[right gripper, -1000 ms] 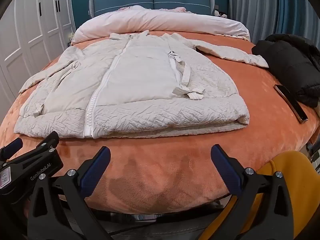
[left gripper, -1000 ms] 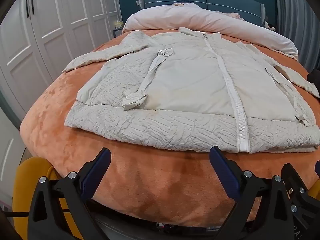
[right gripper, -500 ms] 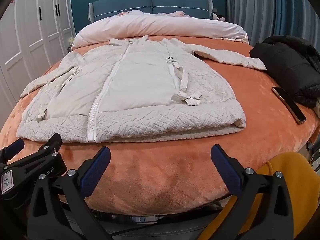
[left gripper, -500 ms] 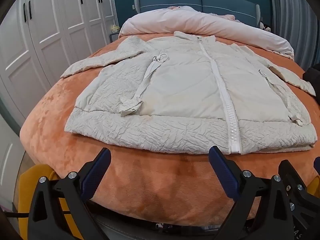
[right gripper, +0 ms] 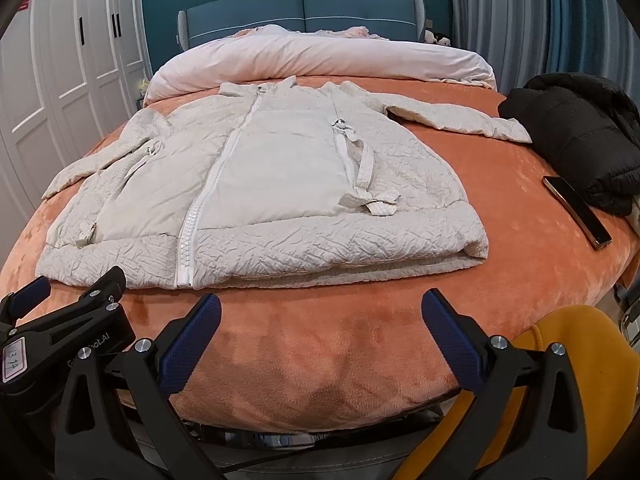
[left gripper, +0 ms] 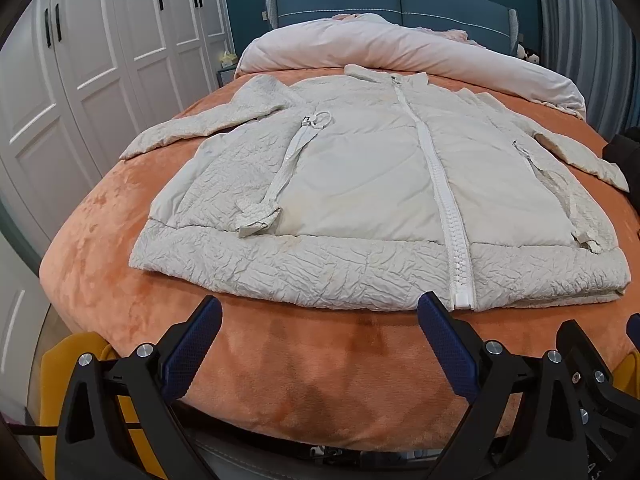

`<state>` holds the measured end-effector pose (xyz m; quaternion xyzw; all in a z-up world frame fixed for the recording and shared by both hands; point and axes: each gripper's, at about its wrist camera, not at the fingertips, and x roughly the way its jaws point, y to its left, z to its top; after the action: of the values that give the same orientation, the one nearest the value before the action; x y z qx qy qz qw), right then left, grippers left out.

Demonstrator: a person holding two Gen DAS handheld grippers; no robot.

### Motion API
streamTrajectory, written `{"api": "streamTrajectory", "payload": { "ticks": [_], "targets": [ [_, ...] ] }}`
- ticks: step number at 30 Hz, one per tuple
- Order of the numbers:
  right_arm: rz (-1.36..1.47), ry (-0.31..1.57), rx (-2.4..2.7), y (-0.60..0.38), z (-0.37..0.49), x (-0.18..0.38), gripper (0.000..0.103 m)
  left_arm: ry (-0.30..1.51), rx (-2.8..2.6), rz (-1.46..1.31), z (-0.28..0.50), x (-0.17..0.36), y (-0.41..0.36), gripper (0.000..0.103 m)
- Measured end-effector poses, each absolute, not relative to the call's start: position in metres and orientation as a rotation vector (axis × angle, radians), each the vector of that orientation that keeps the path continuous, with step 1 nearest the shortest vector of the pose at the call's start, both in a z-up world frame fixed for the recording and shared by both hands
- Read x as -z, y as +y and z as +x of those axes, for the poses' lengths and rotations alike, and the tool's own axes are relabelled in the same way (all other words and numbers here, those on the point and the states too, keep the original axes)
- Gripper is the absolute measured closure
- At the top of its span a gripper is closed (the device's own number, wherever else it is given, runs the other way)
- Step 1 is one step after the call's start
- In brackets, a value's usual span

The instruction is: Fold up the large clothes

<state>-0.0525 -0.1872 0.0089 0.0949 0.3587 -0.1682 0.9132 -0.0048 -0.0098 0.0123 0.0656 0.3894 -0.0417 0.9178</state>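
Note:
A cream padded coat [left gripper: 360, 184] [right gripper: 272, 184] lies flat and zipped on the orange bedspread [left gripper: 312, 368] [right gripper: 320, 344], sleeves spread out to both sides, hem toward me. My left gripper [left gripper: 318, 312] hovers open just short of the hem, near the foot of the zipper [left gripper: 460, 276]. My right gripper [right gripper: 320, 310] is open too, a little before the hem and right of the zipper end [right gripper: 185, 272]. Neither touches the coat. The left gripper's body [right gripper: 60, 332] shows at the lower left of the right wrist view.
A black jacket [right gripper: 580, 136] and a dark phone [right gripper: 578, 210] lie on the bed's right side. A rolled pink duvet [left gripper: 400, 52] crosses the head of the bed. White wardrobe doors [left gripper: 80, 80] stand on the left. Yellow fabric [right gripper: 560, 360] sits below the bed's foot.
Both grippers have risen and tilted slightly, so the coat sits lower and closer to the fingertips in both views. Both stay open; the coat has not moved.

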Motion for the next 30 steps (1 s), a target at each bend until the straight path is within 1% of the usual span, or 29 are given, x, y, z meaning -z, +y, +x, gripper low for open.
{"api": "streamTrajectory", "payload": {
  "ticks": [30],
  "targets": [
    [0.187, 0.738, 0.343, -0.1843, -0.052, -0.008, 0.005, 0.801, 0.083, 0.138, -0.0059, -0.0103, -0.0089, 0.008]
  ]
}}
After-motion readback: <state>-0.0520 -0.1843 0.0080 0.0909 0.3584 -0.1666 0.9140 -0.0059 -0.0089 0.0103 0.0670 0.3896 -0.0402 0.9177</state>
